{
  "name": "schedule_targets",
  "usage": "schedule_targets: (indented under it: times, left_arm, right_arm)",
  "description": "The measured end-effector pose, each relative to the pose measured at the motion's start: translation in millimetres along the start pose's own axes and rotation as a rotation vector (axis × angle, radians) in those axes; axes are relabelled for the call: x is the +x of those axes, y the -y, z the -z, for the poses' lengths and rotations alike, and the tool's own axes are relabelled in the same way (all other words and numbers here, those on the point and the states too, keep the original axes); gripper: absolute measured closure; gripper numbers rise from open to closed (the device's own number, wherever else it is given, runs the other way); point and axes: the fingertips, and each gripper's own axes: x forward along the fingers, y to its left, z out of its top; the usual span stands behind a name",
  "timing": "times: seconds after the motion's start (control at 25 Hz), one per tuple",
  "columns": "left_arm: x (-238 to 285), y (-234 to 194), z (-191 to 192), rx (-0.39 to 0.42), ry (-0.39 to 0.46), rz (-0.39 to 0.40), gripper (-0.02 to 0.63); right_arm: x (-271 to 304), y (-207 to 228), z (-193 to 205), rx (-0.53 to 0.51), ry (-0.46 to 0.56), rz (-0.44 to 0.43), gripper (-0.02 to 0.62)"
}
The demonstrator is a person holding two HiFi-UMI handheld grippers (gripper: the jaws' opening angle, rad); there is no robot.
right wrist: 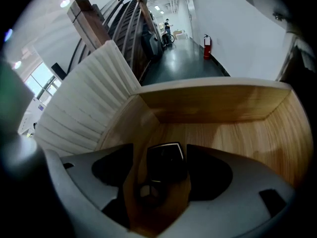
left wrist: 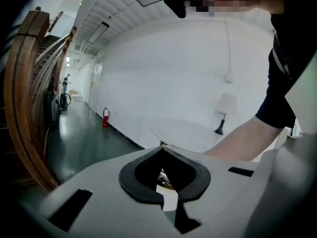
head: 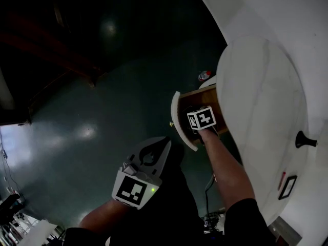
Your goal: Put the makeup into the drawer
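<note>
Dark green floor [head: 77, 111]; the white table's [head: 261, 86] wooden drawer [right wrist: 213, 128] is open. A black makeup compact [right wrist: 167, 168] lies on its bottom (unpinched) between the right gripper's [right wrist: 161, 156] spread jaws. The left gripper [left wrist: 161, 150], jaws pressed together and empty, hangs beyond the drawer's front edge.

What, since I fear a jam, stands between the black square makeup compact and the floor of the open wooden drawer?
Nothing visible does. The black square makeup compact sits between the parted jaws of the right gripper, already inside the open wooden drawer. Only bare wood shows around it.
</note>
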Motion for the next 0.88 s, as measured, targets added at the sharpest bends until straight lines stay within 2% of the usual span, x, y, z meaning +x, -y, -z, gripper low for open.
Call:
schedule_targets:
  times: [0.36,0.68,0.88]
  left_arm:
    - [-29,2,-49,-0.004,0.061,0.016,0.595]
    - [-69,12,-89,0.029,0.100,0.068,0.595]
    - [-87,26,-103,0.050,0.111,0.115,0.595]
  right_arm:
    - [-93,-49,-35,0.003,0.171,0.020,0.308]
    - [-216,-93,-60,0.010,0.421,0.093,0.311]
    - [-294,-123,-60,-0.009,0.550,0.100,0.318]
